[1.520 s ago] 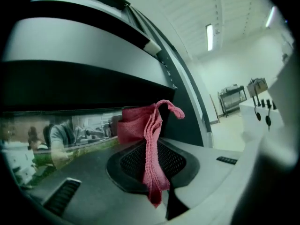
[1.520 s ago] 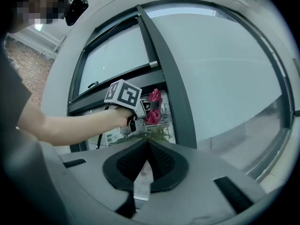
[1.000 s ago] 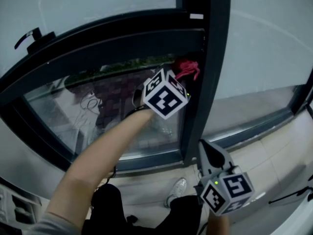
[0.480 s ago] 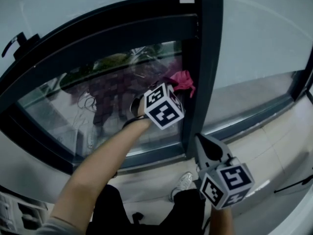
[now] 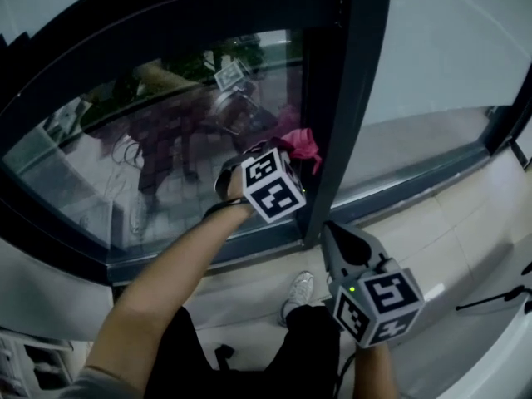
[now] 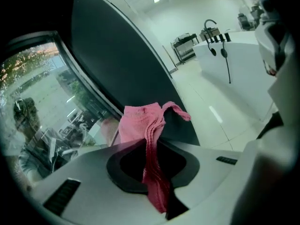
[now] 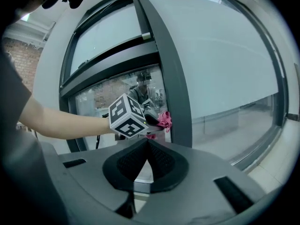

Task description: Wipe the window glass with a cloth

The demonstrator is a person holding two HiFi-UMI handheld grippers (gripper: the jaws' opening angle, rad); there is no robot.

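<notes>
Your left gripper (image 6: pixel 149 146) has its jaws clamped on the pink cloth (image 6: pixel 140 121) at the window glass (image 5: pixel 166 156) right edge, hard by the frame post (image 5: pixel 345 115), open pane leftward; right gripper (image 7: pixel 146 142) hangs low, jaws together.

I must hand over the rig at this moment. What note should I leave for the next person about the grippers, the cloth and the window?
Left gripper: shut on the pink cloth, held at the lower right of the window glass, beside the dark frame post.
Right gripper: shut, empty, low, away from the glass.
Done: cannot tell how much is wiped.
Left to do: wipe across the rest of the pane.
</notes>
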